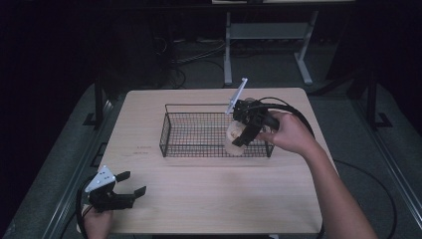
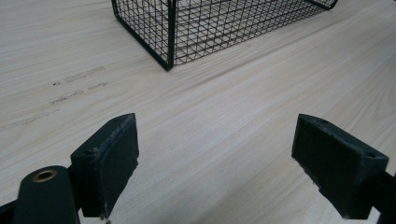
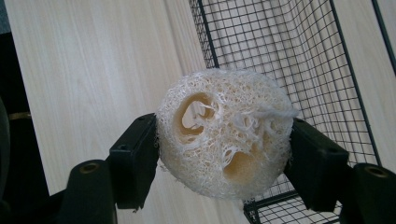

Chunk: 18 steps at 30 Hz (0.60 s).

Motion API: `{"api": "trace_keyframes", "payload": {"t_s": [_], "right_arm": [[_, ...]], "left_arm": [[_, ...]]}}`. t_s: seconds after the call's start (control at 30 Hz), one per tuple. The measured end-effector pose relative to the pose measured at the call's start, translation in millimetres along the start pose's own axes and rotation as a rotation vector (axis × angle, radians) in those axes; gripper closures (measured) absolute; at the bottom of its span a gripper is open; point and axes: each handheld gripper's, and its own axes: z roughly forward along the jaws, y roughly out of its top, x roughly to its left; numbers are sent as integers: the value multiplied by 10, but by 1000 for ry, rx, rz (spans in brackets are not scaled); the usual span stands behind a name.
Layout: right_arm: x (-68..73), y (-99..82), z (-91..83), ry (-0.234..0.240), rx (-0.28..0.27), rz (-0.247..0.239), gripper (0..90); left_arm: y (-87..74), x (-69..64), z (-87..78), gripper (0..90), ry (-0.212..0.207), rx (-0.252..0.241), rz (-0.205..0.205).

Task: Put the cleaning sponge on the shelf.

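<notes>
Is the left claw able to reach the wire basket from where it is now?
Probably yes: the left claw is open and holds nothing, and bare table lies between it and the wire basket's near corner.

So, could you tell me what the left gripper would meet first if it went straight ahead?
Probably the near corner of the wire basket; the open left gripper has bare table before it, though depth is unclear.

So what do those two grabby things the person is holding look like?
Each gripper is black, with two chunky flat jaws. The left gripper has a grey three-cornered plate on top, and the right gripper has one too. Black cables trail from them. Brass-coloured rings sit by the jaws. The person's forearms are bare, with no sleeves.
</notes>
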Motion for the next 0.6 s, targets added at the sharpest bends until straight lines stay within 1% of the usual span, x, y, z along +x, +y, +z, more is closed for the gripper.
{"api": "trace_keyframes", "payload": {"t_s": [0.1,0.27,0.4,0.6], "right_arm": [[-49,43,-24,-4,-2,6,313],[-120,156,-57,-8,-1,-2,313],[-189,224,-63,-13,13,6,313],[-300,296,-44,-2,18,6,313]], "left_arm": [[0,2,1,137,0,0,-1],[0,3,1,138,0,-1,-1],[1,2,-2,138,-2,-2,-1],[0,11,-2,138,-2,-2,-1]]}}
